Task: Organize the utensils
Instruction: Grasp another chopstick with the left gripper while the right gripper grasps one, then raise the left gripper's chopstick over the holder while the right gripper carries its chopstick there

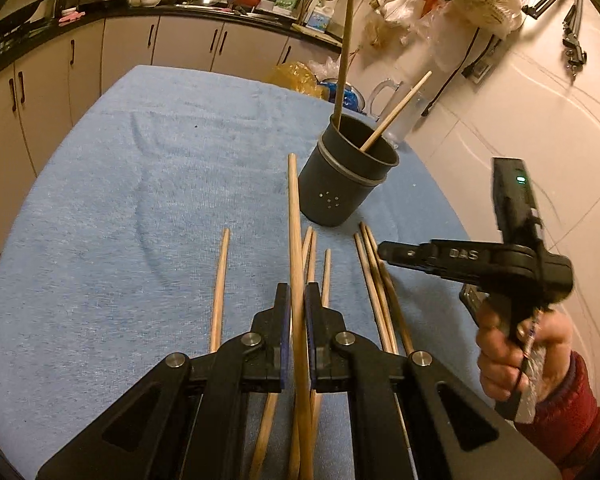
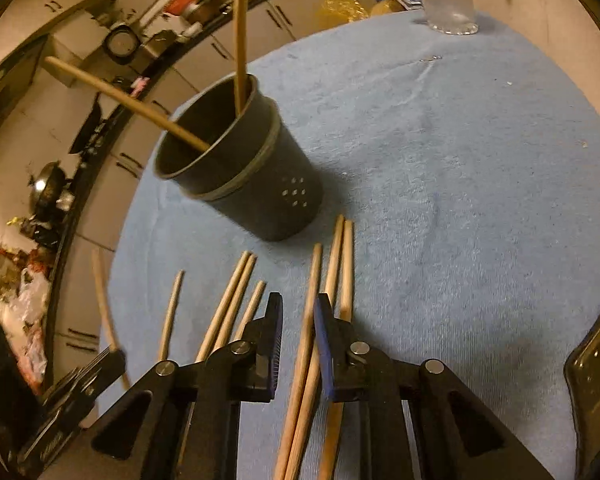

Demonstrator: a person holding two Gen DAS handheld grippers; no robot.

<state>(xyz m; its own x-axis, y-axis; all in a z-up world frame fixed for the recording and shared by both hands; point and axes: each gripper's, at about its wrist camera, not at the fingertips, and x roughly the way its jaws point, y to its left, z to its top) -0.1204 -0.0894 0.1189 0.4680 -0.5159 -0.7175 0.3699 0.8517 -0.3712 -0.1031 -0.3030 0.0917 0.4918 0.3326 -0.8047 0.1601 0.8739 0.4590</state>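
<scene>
Left gripper (image 1: 298,300), nearest in the left wrist view: jaws drawn together on one wooden chopstick (image 1: 295,216), raised off the cloth and pointing away toward the holder. Right gripper (image 2: 298,312), nearest in the right wrist view: jaws part-way apart, straddling two loose chopsticks (image 2: 314,288), the right pad against them, the left pad clear; firm grip cannot be told. Loose chopsticks (image 1: 220,284), several, lying on the blue towel (image 1: 140,160) near both tools. Dark grey holder (image 1: 340,184), middle distance, upright, perforated near its base, two chopsticks (image 1: 396,112) standing in it. Left view only: hand (image 1: 512,356) in a red sleeve (image 1: 572,412) gripping the right tool's handle, embossed lettering on its arm not legible; kitchen counter (image 1: 140,8) with bottles far off. Right view only: clear plastic jug (image 2: 448,0) at the towel's far edge, dark phone-like device (image 2: 596,380) at near right
</scene>
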